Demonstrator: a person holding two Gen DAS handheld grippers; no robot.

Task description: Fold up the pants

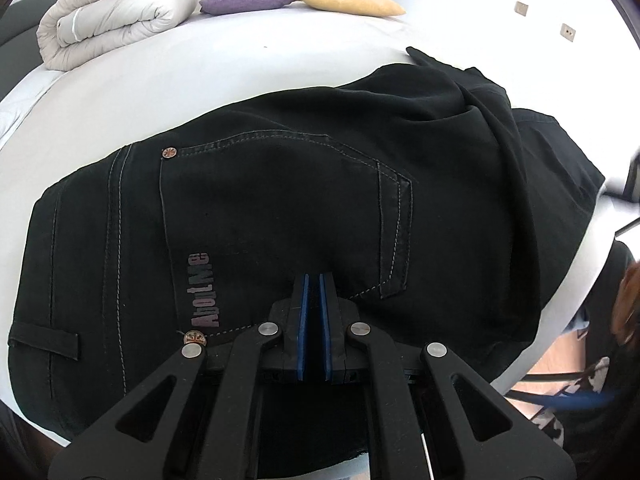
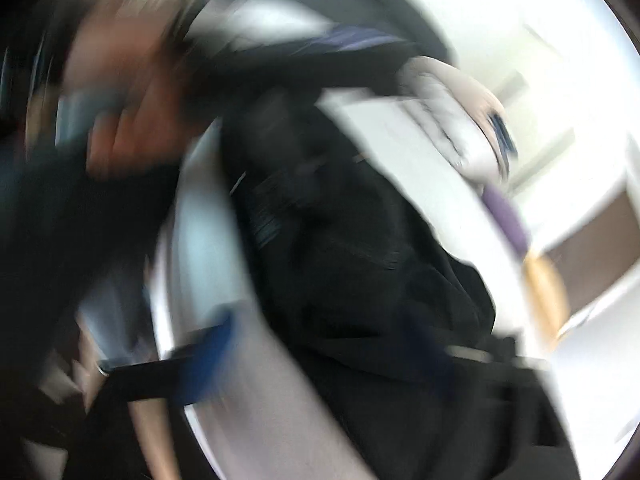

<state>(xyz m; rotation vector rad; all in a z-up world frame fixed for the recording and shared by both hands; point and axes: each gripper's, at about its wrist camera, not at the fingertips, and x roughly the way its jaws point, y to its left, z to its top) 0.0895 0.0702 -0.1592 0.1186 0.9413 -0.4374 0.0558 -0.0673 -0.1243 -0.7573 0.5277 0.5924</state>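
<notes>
— Where are the black pants (image 1: 280, 208)?

— Lying on the white bed (image 1: 240, 68), folded over into a broad dark slab. Back pocket facing up, pale stitching along its edges, a copper rivet (image 1: 169, 153) at its corner, a printed logo (image 1: 204, 292) running along the pocket's side. One bunched layer draped across the right end.

— And the left tongs (image 1: 314, 280)?

— Pressed together, blue pads nearly touching, tips down against the pocket area. Whether any cloth sits pinched between them cannot be told.

— Right tongs (image 2: 320, 344)?

— Heavily blurred in the right wrist view. Spread wide, one blue pad (image 2: 218, 344) out at the left, nothing visibly between the pads. Pants and bed smeared beyond them.

— Anything else on the bed?

— Far end: a rolled beige duvet (image 1: 120, 16), then a purple cushion (image 1: 248, 0) touching a yellow cushion (image 1: 348, 0). A person's hand (image 2: 132, 120), blurred, at the upper left of the right wrist view.
</notes>
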